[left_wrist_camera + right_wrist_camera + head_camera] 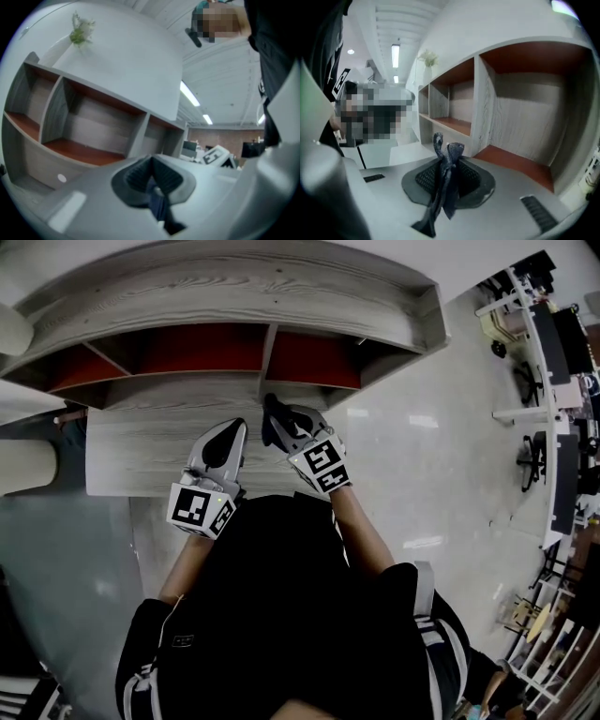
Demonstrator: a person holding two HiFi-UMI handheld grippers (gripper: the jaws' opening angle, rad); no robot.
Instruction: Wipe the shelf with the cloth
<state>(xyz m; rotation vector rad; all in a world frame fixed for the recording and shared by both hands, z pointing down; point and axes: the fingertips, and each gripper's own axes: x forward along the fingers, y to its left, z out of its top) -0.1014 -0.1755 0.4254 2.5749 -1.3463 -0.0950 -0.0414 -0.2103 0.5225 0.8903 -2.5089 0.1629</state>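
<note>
1. The cloth [444,157], a dark blue-grey rag, is being gripped by the right gripper [446,173]. In the right gripper view the jaws are being pressed onto the fabric. The fabric is being bunched into a twist that stands above the pads and trails down into the slot behind them.
2. In the head view the right gripper [275,420] is being held with its tip over the back of the ledge [141,451]. It is just in front of the divider [266,362] between two red-lined compartments of the shelf [234,287].
3. There the cloth [270,430] is being shown only as a dark lump at the tip. Whether it is touching the wood cannot be told.
4. The left gripper [231,432] is being held just beside the right one, over the same ledge, and is being pointed toward the compartments.
5. In the left gripper view the jaws of the left gripper [151,174] are being held together. A dark bluish strip is being shown in the slot below the pads, and what it is cannot be made out.
6. The shelf [93,117] is being seen in both gripper views as grey wood with red-orange compartment floors [520,117]. A small plant [80,30] is being displayed on its top [427,58].
7. A marker cube [199,507] is being carried at the rear of the left gripper, and another [321,463] at the rear of the right.
</note>
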